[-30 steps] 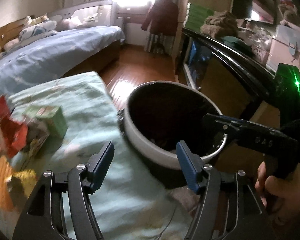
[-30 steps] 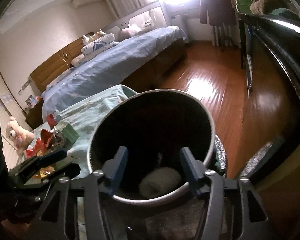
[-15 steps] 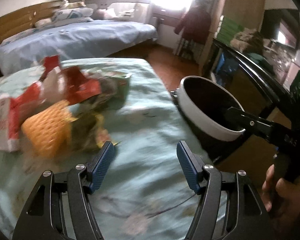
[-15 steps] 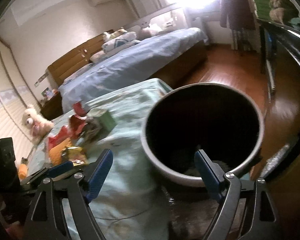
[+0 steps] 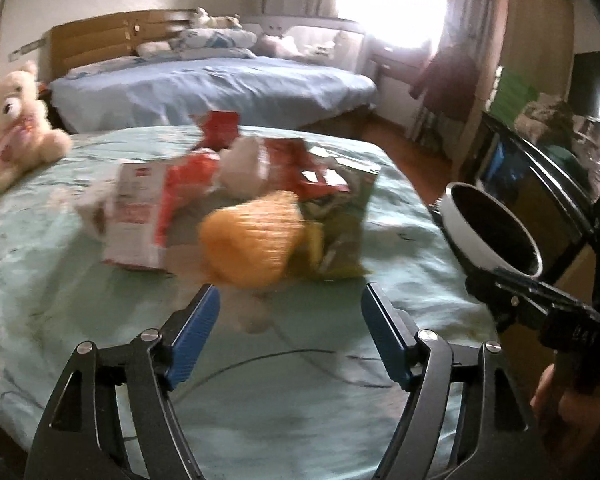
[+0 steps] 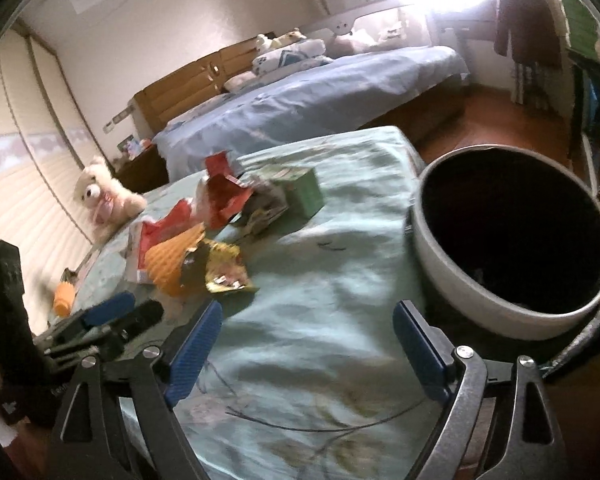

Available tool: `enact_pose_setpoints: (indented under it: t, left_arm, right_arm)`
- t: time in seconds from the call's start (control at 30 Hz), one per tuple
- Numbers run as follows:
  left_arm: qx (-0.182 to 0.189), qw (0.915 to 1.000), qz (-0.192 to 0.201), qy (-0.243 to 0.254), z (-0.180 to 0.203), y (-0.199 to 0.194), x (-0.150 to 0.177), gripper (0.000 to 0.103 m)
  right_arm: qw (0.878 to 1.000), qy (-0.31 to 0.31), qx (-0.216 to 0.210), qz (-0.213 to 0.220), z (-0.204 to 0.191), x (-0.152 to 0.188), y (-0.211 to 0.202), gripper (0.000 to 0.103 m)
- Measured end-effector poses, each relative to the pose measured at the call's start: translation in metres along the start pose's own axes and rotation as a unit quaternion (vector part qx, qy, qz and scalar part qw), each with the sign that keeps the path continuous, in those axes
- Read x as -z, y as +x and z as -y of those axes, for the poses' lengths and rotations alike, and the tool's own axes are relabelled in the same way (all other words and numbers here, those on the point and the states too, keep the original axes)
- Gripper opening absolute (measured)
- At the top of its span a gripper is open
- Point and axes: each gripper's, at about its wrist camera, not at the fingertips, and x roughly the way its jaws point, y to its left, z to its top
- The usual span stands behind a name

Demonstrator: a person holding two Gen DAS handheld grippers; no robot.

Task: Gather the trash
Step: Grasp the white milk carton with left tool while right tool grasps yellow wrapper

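One pile of trash (image 5: 260, 208) lies on the green bedspread (image 5: 300, 420): one orange cone-shaped wrapper (image 5: 252, 244), one white-and-red carton (image 5: 136, 220), one green box (image 6: 304, 192), and several red and yellow wrappers. Blur makes their print unreadable. One bin (image 6: 512, 248) stands beside the bed, one teddy bear (image 5: 16, 120) sits further off. The left gripper (image 5: 290, 320) and right gripper (image 6: 306, 332) are both spread wide, empty, with the pile just ahead of them.
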Motion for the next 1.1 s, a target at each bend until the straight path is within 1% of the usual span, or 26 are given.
enact_pose_setpoints:
  t: [0.17, 0.27, 0.33, 0.37, 0.5, 0.7, 0.83, 0.93, 1.0, 1.03, 1.07, 1.1]
  left_arm:
    - [-0.03, 0.9994, -0.015, -0.011, -0.028, 0.0, 0.006, 0.077]
    - [-0.04, 0.9988, -0.021, -0.021, -0.044, 0.001, 0.008, 0.077]
    - [-0.047, 0.9982, -0.027, -0.027, -0.053, 0.002, 0.009, 0.082]
    - [-0.052, 0.9977, -0.029, -0.031, -0.057, 0.003, 0.008, 0.087]
    - [-0.066, 0.9964, -0.026, -0.048, -0.076, 0.006, 0.005, 0.088]
    - [-0.067, 0.9956, -0.04, -0.051, -0.095, 0.023, -0.007, 0.088]
    - [-0.064, 0.9953, -0.048, -0.055, -0.103, 0.038, -0.017, 0.088]
    - [-0.07, 0.995, -0.049, -0.052, -0.107, 0.049, -0.026, 0.088]
    - [-0.072, 0.9949, -0.052, -0.05, -0.109, 0.055, -0.03, 0.088]
    - [-0.072, 0.995, -0.051, -0.048, -0.109, 0.057, -0.032, 0.088]
    - [-0.071, 0.995, -0.051, -0.047, -0.109, 0.059, -0.032, 0.087]
    - [-0.071, 0.9951, -0.052, -0.047, -0.11, 0.061, -0.034, 0.081]
  right_arm:
    - [0.999, -0.02, -0.012, -0.024, -0.021, 0.009, 0.019, 0.089]
    - [0.999, -0.026, -0.021, -0.036, -0.03, 0.013, 0.029, 0.089]
    - [0.998, -0.029, -0.024, -0.04, -0.035, 0.013, 0.034, 0.089]
    - [0.998, -0.031, -0.024, -0.042, -0.038, 0.013, 0.037, 0.089]
    - [0.998, -0.043, -0.028, -0.048, -0.048, 0.012, 0.047, 0.089]
    - [0.996, -0.07, -0.018, -0.054, -0.062, 0.005, 0.065, 0.089]
    - [0.995, -0.082, -0.009, -0.057, -0.065, -0.001, 0.076, 0.088]
    - [0.994, -0.087, -0.004, -0.062, -0.067, -0.007, 0.086, 0.088]
    - [0.994, -0.087, -0.003, -0.061, -0.067, -0.009, 0.089, 0.087]
    - [0.994, -0.087, -0.001, -0.06, -0.067, -0.01, 0.09, 0.084]
    - [0.994, -0.087, 0.0, -0.06, -0.067, -0.011, 0.091, 0.078]
    - [0.994, -0.087, 0.001, -0.06, -0.068, -0.011, 0.092, 0.074]
